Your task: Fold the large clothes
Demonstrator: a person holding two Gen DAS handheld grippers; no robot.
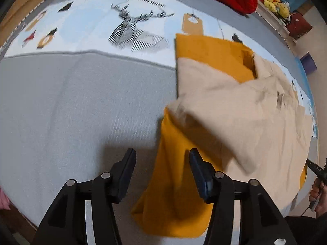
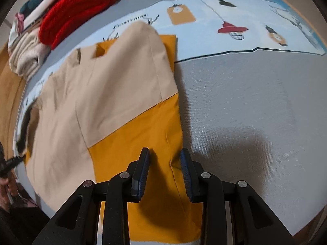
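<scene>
Yellow-and-beige garment (image 2: 114, 106) lies long away from both released grippers, its near edge between the right gripper (image 2: 164, 163) jaws, the left gripper (image 1: 162, 163) beside it.

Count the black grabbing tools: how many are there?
2: the left tool straddles the garment's near left edge, the right tool its near right edge. None seem hidden.

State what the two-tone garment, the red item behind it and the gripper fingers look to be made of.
Two-tone garment: a thin woven cloth, likely cotton, matte; it shows stitched seams and soft creases. Red item: chunky knit, probably wool or acrylic, going by its thick ribbed rows. Gripper fingers: hard black plastic, slightly glossy, with blue ridged pads that look like rubber.
</scene>
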